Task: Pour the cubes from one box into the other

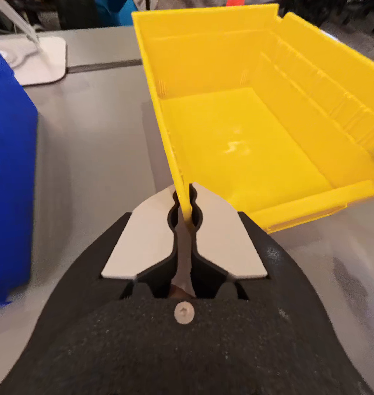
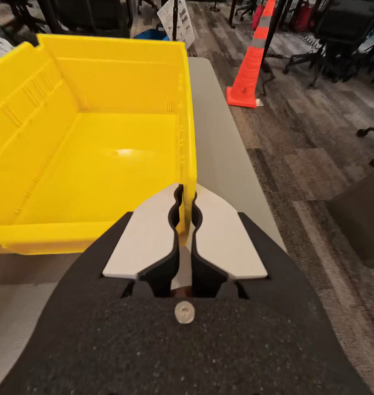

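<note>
Black, grainy gripper bodies fill the bottom of both wrist views, each with a silver screw at its middle and two pale fingers reaching forward. On the left gripper (image 1: 187, 205) the jaws are drawn nearly together and pinch the thin left side wall of the yellow box (image 1: 256, 149) close to its near corner, one finger (image 1: 147, 235) outside the wall and the other inside. On the right gripper (image 2: 188, 205) the jaws are narrowed the same way onto the box's (image 2: 85, 160) right side wall, again near the near corner, with one finger (image 2: 222, 237) on the outer face. So the box is held by its two opposite long walls, one gripper on each. Its interior shows only a bare, glossy floor with a light reflection; no cubes are visible in it. In the left wrist view it looks tilted, its near edge raised over the grey table (image 1: 92, 149). A blue box (image 1: 8, 181) stands at the left edge of that view, well apart from the yellow one, its inside not visible. Beyond it sits a white stand base (image 1: 42, 62). In the right wrist view an orange traffic cone (image 2: 250, 64) stands on the floor past the table's (image 2: 220, 149) edge.
</note>
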Tool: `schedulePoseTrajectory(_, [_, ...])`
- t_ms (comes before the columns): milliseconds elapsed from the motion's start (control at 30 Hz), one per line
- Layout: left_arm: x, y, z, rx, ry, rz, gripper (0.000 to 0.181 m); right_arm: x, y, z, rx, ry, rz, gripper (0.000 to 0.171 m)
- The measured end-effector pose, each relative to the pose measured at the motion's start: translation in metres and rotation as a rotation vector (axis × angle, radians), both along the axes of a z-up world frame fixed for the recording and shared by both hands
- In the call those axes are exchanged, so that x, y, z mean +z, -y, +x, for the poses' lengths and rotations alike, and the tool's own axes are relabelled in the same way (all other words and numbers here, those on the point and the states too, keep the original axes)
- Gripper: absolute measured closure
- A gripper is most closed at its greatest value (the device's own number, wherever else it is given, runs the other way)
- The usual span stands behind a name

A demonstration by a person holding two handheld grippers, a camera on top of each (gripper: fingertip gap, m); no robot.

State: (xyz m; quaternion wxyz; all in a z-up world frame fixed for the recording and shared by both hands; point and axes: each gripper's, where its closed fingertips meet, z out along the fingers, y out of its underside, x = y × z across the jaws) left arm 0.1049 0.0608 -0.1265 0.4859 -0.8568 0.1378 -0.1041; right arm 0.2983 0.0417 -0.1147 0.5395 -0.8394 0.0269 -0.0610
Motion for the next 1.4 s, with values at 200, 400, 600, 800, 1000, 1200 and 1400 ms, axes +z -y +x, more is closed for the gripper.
schedulePoseTrajectory(200, [0.000, 0.011, 0.007, -0.146, 0.092, -0.023, 0.151, -0.017, -0.002, 0.018, -0.116, 0.010, -0.068, 0.153])
schedulePoseTrajectory(400, [0.068, 0.080, -0.092, -0.320, 0.287, 0.030, 0.126, 0.066, 0.016, -0.018, -0.021, -0.053, 0.195, 0.144])
schedulePoseTrajectory(600, [0.098, 0.046, -0.332, 0.172, 0.047, 0.216, 0.128, 0.099, 0.013, -0.177, 0.294, 0.004, 0.171, 0.138])
schedulePoseTrajectory(800, [0.033, 0.020, -0.375, 0.190, 0.194, -0.010, 0.124, 0.022, 0.013, -0.343, 0.427, -0.061, -0.067, 0.125])
schedulePoseTrajectory(1000, [0.005, -0.004, -0.350, 0.088, 0.095, -0.032, 0.144, -0.015, -0.007, -0.379, 0.384, -0.123, -0.166, 0.119])
schedulePoseTrajectory(1200, [0.005, -0.018, -0.364, 0.168, -0.029, 0.035, 0.178, -0.006, -0.025, -0.362, 0.160, -0.011, -0.001, 0.169])
schedulePoseTrajectory(1400, [0.024, -0.017, -0.416, 0.229, 0.084, -0.002, 0.179, 0.032, -0.028, -0.416, 0.171, -0.038, 0.102, 0.170])
